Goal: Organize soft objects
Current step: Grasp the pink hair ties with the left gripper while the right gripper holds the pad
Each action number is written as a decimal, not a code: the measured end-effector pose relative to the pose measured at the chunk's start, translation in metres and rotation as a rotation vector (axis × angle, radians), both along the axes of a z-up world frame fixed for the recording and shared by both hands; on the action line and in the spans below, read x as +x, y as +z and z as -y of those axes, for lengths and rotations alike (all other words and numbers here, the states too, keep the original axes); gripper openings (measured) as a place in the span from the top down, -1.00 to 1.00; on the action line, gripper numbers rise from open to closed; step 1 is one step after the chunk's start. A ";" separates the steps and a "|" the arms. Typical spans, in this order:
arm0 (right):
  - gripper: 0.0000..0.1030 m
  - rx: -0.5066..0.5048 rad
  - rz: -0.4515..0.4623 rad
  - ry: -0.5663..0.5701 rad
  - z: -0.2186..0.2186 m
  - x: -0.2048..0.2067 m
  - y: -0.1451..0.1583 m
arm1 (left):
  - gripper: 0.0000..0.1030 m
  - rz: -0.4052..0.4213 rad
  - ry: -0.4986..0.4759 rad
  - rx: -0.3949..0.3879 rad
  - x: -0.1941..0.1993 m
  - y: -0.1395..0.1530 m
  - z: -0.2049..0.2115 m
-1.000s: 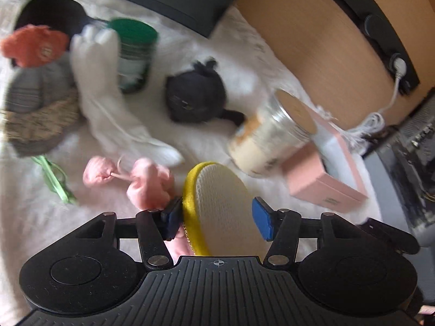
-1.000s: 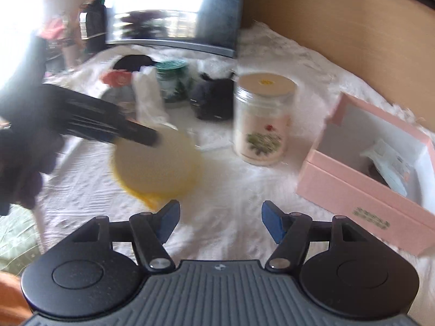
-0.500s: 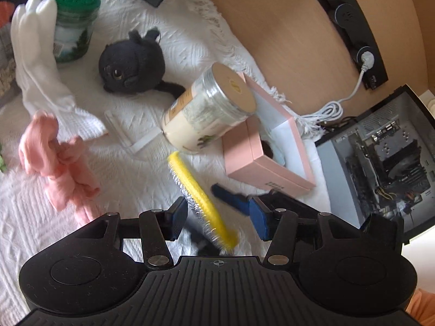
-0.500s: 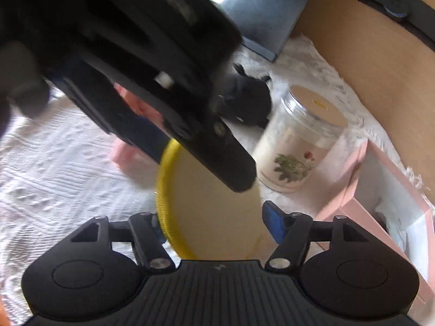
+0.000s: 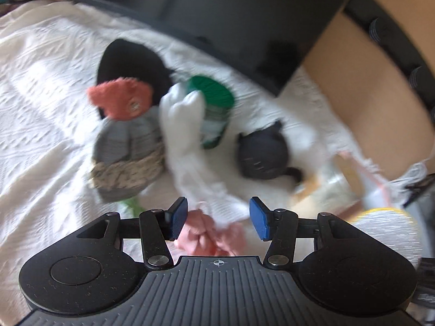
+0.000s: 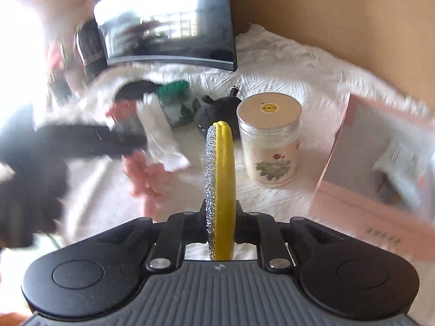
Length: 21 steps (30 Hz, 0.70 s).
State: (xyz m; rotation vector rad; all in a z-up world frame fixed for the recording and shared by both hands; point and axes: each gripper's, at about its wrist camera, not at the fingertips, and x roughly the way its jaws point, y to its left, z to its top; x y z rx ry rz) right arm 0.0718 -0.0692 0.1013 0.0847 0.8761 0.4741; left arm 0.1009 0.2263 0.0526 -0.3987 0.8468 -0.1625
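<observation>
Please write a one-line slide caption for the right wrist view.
Right gripper closing on yellow scrubbing pad, held edge-on before a jar.

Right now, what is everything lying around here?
White cloth: one, covers the surface.
Black hat: one, far left.
Coral fuzzy piece: one, on the hat.
Grey knit hat: one, in front.
White glove: one, centre.
Green-lidded jar: one, behind the glove.
Dark plush: one, right of it.
Pink cloth: one, near.
Clear jar: one, beige lid.
Pink box: one, open, right.
Monitor: one, dark, back.
Yellow sponge: one, in right tongs, closing on it.
Left tongs: open, empty.
</observation>
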 end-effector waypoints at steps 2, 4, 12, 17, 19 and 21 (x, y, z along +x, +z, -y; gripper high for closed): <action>0.72 0.013 -0.016 -0.018 0.007 -0.002 -0.003 | -0.06 -0.017 -0.007 0.045 0.000 -0.006 0.008; 0.72 -0.020 -0.009 -0.029 0.010 -0.006 -0.006 | -0.06 -0.030 -0.050 0.096 -0.001 -0.010 0.020; 0.72 -0.148 0.010 -0.032 0.012 -0.026 -0.026 | -0.07 -0.036 -0.166 0.328 -0.015 -0.027 0.048; 0.72 -0.157 0.009 -0.035 0.013 -0.030 -0.028 | -0.08 -0.028 -0.176 0.339 -0.019 -0.029 0.050; 0.72 -0.162 0.015 -0.039 0.014 -0.031 -0.026 | 0.04 -0.036 -0.175 0.338 -0.019 -0.027 0.052; 0.72 -0.165 0.022 -0.043 0.018 -0.034 -0.023 | 0.49 -0.036 -0.176 0.321 -0.022 -0.023 0.055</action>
